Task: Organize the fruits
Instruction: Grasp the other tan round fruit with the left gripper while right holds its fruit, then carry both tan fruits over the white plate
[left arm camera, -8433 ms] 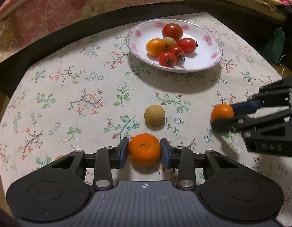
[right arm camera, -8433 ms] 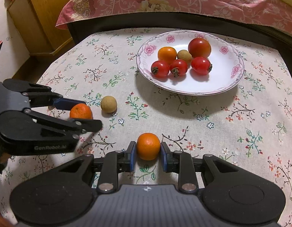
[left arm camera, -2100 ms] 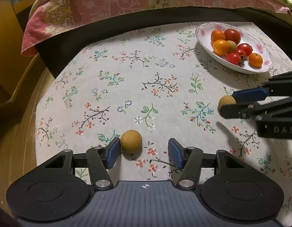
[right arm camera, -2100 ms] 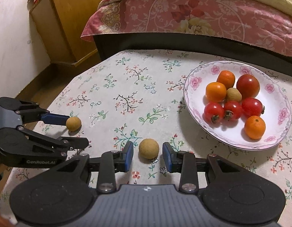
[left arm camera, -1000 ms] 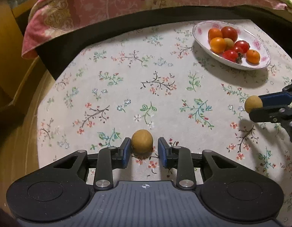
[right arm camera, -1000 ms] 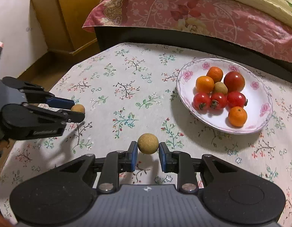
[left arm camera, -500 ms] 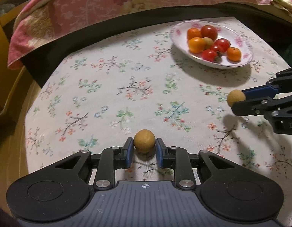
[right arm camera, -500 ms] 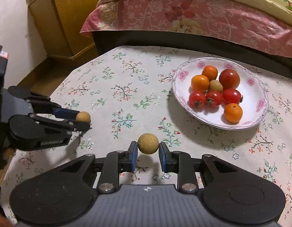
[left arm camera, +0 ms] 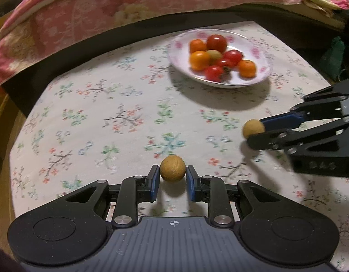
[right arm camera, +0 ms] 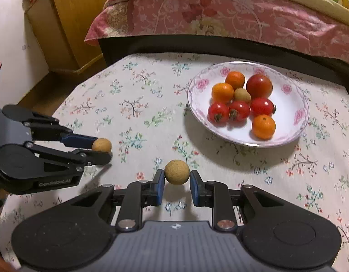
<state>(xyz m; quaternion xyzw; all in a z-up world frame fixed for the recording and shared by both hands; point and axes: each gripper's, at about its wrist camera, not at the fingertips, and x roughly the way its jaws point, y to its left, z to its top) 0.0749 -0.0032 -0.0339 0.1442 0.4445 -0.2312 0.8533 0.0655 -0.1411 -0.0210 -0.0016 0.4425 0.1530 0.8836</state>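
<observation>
My left gripper [left arm camera: 172,179] is shut on a small round tan fruit [left arm camera: 172,168], held above the flowered tablecloth. My right gripper [right arm camera: 176,182] is shut on a second tan fruit [right arm camera: 176,172], also lifted off the cloth. Each gripper shows in the other's view: the right gripper [left arm camera: 253,131] with its fruit [left arm camera: 253,127] at the right, the left gripper [right arm camera: 102,148] with its fruit [right arm camera: 102,144] at the left. A white plate with pink flowers [right arm camera: 294,113] [left arm camera: 262,70] lies beyond both grippers. It holds several red tomatoes, three oranges and one tan fruit.
The table wears a floral cloth [right arm camera: 140,104] [left arm camera: 95,113]. Behind it runs a dark bed frame under a pink quilt [right arm camera: 219,15]. A wooden cabinet [right arm camera: 68,22] stands at the back left, with floor below the table's left edge.
My left gripper lifted its tan fruit off the cloth and moved toward the plate, which now looks larger and more central. The right gripper kept its fruit and barely moved.
</observation>
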